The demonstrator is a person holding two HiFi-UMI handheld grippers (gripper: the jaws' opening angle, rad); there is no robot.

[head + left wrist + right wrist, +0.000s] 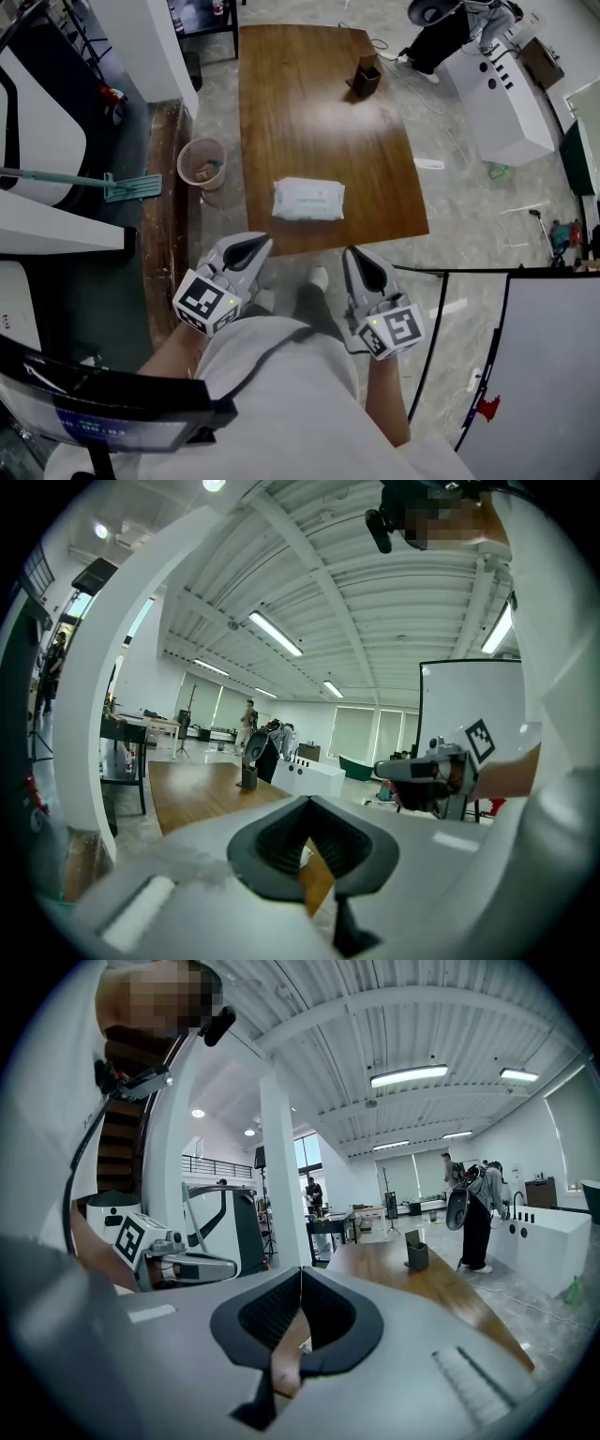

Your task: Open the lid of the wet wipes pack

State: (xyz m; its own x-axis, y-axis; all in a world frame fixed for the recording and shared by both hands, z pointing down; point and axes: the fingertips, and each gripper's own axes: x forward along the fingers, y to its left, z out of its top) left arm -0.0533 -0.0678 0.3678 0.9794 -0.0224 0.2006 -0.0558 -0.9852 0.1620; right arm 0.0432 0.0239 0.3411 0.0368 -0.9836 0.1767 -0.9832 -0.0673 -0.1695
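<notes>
The white wet wipes pack (307,199) lies flat near the front edge of the brown wooden table (309,103), with its lid down. Both grippers hang in front of that edge, below the pack and clear of it. My left gripper (251,246) is shut and holds nothing; its tips meet in the left gripper view (309,802). On the other side, my right gripper (361,262) is shut and empty too, with its jaws together in the right gripper view (301,1271). Each gripper shows in the other's view, the right gripper (422,771) and the left gripper (178,1251).
A black holder (366,77) stands at the table's far end. Left of the table, a pink wastebasket (202,164) and a mop (112,185) are on the floor. A white counter (502,94) is at the far right and a white board (553,366) at the near right.
</notes>
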